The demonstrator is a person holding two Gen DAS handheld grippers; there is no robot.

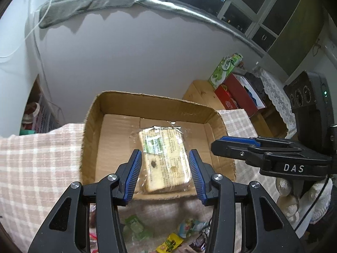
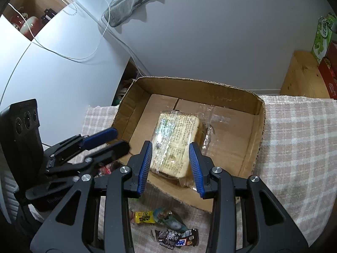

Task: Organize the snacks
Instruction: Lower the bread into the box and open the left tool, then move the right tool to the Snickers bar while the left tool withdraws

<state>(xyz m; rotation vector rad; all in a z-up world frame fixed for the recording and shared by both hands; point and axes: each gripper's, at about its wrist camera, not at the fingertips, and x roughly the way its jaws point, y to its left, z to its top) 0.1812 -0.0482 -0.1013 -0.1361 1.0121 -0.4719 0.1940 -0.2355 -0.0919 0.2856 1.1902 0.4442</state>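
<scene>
A clear-wrapped block of sliced bread (image 1: 163, 139) (image 2: 179, 124) lies flat on the floor of an open cardboard box (image 1: 147, 100) (image 2: 189, 85). My left gripper (image 1: 164, 154) hovers over the box's near edge, open, with the bread seen below the gap. From the right wrist view the left gripper (image 2: 120, 140) hangs at the box's left wall with nothing in it. My right gripper (image 2: 171, 145) is open above the bread, apart from it. In the left wrist view the right gripper (image 1: 218, 144) sits by the box's right wall. Loose snack packets (image 1: 170, 242) (image 2: 144, 217) lie on the cloth in front.
The box rests on a checked pink cloth (image 1: 38, 158) (image 2: 294, 137). A wooden cabinet (image 2: 301, 78) at the right carries a red box (image 1: 236, 97) and a green box (image 1: 224, 69). A white-gloved hand (image 1: 294, 196) grips the right tool. A white wall stands behind.
</scene>
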